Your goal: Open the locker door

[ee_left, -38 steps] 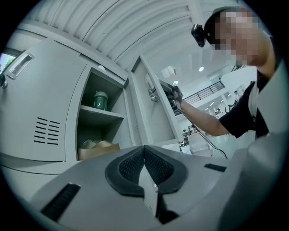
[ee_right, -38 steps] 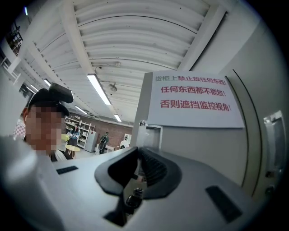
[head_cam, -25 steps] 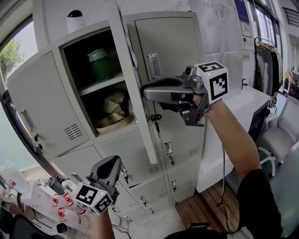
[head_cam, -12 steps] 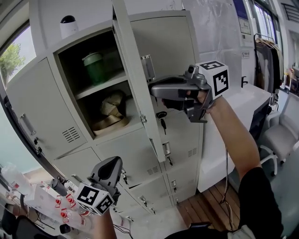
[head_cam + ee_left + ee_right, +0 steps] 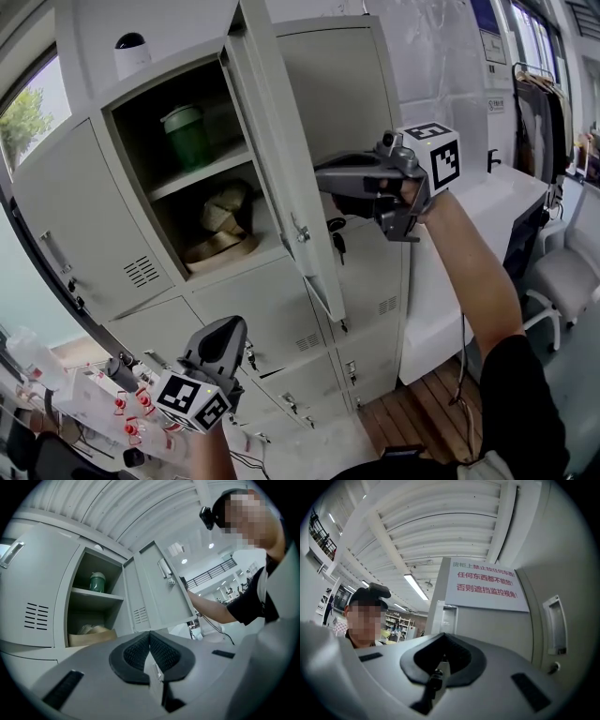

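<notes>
— Door (image 5: 281,159) swung wider, leftward; right claw (image 5: 323,175) just closed on nothing, behind its far edge.
— Left claw (image 5: 227,330)?
— Together, low, near. Green cup (image 5: 186,136) on shelf (image 5: 202,172) inside.

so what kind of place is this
Probably an indoor staff or lab storage corner: a bank of grey metal lockers, hanging clothes on a rack at the right, and a white desk beside the lockers.

A window (image 5: 23,122) glows at nine o'clock; a white tabletop (image 5: 511,197) and grey chair (image 5: 562,281) sit at three, plank floor (image 5: 412,412) at five.
</notes>
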`<state>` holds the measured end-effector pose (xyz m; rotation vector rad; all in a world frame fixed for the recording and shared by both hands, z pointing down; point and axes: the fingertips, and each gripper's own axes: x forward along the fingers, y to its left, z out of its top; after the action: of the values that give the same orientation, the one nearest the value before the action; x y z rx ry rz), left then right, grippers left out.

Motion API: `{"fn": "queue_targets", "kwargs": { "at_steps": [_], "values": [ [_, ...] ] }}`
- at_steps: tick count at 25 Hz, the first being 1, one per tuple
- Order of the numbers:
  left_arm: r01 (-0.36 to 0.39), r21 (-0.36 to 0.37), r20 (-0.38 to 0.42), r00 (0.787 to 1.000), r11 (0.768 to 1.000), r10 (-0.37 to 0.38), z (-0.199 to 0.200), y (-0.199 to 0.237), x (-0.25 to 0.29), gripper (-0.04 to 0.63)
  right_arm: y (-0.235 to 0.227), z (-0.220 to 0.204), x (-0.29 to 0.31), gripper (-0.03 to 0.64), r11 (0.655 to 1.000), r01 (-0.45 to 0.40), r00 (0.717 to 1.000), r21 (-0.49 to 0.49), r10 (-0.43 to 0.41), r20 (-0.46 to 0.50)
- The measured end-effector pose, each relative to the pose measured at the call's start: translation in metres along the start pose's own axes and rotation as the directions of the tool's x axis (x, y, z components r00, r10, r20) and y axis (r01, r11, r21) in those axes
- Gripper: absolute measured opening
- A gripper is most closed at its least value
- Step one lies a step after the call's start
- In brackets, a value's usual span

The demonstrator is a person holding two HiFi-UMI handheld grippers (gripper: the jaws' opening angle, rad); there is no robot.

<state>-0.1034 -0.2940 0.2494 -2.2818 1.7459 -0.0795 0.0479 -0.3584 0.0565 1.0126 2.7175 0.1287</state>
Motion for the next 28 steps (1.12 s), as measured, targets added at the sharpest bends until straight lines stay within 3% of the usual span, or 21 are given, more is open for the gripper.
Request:
{"fn": "queue_targets", "kwargs": {
  "at_steps": [11, 18, 23, 28],
  "values": [
    [0.025, -0.026, 0.003, 1.000, 0.999, -0.025, -0.012, 0.000, 0.010, 0.015, -0.019, -0.011, -0.030, 0.011, 0.996, 0.078, 0.996, 0.033, -0.080, 0.048],
    [0.037, -0.045, 0.014, 0.999, 0.998, -0.037, -0.010, -0.008, 0.011, 0.015, -0.017, -0.021, -0.046, 0.011, 0.977, 0.211, 0.977, -0.041, -0.209, 0.045],
    [0.035, -0.055, 0.030, 0.999, 0.998, -0.034, -0.013, -0.010, 0.005, 0.015, -0.009, -0.037, -0.057, 0.011, 0.922, 0.348, 0.937, -0.169, -0.344, 0.054],
    [0.028, -0.068, 0.052, 0.998, 0.997, -0.025, -0.020, -0.012, -0.006, 0.015, 0.000, -0.064, -0.069, 0.011, 0.810, 0.497, 0.861, -0.312, -0.504, 0.062]
  ]
}}
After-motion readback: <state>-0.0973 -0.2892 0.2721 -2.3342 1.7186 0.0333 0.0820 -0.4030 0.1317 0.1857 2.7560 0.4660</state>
